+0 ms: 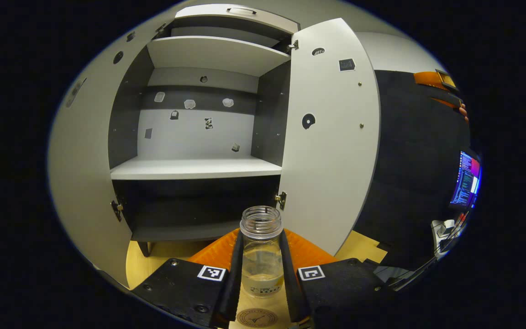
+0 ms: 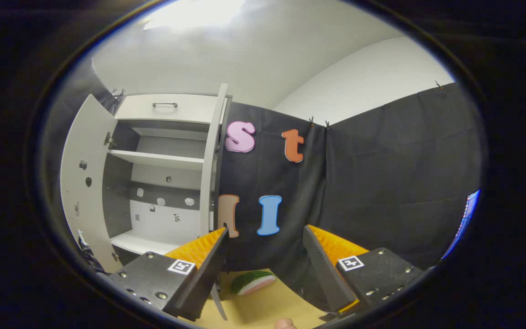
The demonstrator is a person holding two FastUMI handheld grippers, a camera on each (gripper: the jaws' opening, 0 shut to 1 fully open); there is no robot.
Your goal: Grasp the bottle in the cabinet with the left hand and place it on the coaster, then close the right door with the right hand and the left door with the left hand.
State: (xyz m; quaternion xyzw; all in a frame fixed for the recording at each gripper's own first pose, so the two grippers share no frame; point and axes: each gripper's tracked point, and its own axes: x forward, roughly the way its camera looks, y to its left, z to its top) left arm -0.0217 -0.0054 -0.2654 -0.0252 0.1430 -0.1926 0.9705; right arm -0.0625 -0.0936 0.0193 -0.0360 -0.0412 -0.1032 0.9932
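- Bottle point(image 1: 261, 256): upright, uncapped, pinched between both fingers of the left gripper point(image 1: 260, 269), above the coaster point(image 1: 257, 317) on the table point(image 1: 139, 265).
- Cabinet point(image 1: 194, 168): both doors stand wide.
- Right gripper point(image 2: 267, 274): fingers spread, holding nothing.

Table point(image 1: 162, 260): pale wood top. Carries cabinet point(image 1: 85, 173), standing on short feet, both doors open; round coaster point(image 1: 257, 317) near the front edge; watermelon slice point(image 2: 253, 282) lying flat, apart from the cabinet.
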